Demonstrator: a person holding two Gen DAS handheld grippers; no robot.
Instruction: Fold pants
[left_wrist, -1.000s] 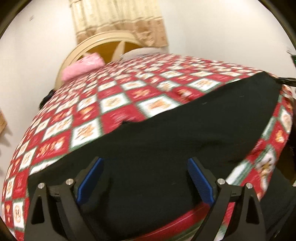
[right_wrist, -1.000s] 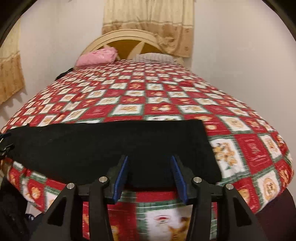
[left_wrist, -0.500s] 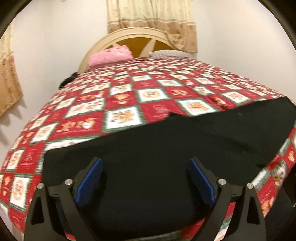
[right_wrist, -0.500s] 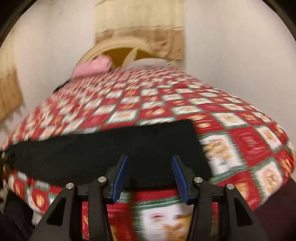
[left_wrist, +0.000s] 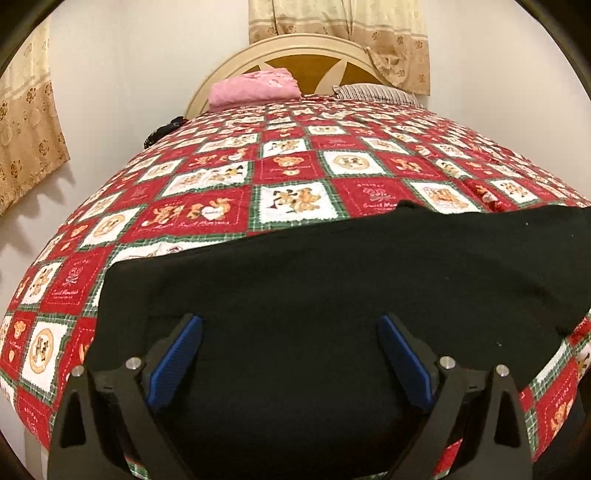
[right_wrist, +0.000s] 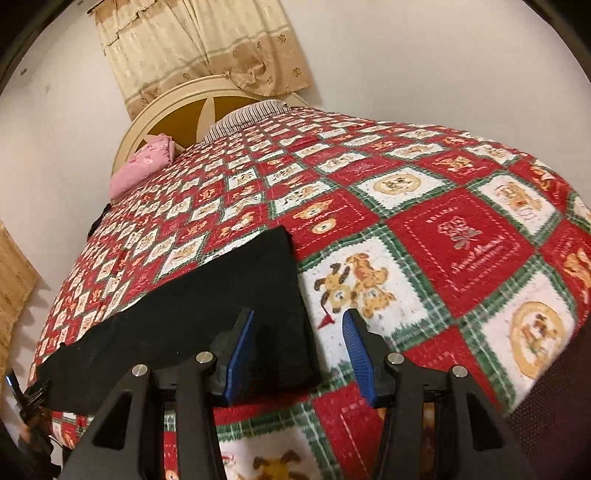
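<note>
You have the pants (left_wrist: 332, 280) lying flat across the near edge of the bed (left_wrist: 295, 166), with a folded blanket (left_wrist: 255, 88) and a pillow (left_wrist: 373, 92) at the far end before the headboard (left_wrist: 306, 48).

A bedroom in a home. Filling most of both views, a bed (left_wrist: 295, 177) under a red, white and green patchwork bedspread (right_wrist: 461, 240) printed with teddy bears. At upper centre of the left wrist view, a rounded cream headboard (left_wrist: 314, 44) with an amber panel, set against a plain pale wall (left_wrist: 147, 55). Just in front of it, a pink pillow (left_wrist: 255, 88) beside a striped pillow (left_wrist: 373, 92). Above the headboard, beige floral curtains (right_wrist: 199, 40); another curtain (left_wrist: 26, 140) at the left edge.
</note>
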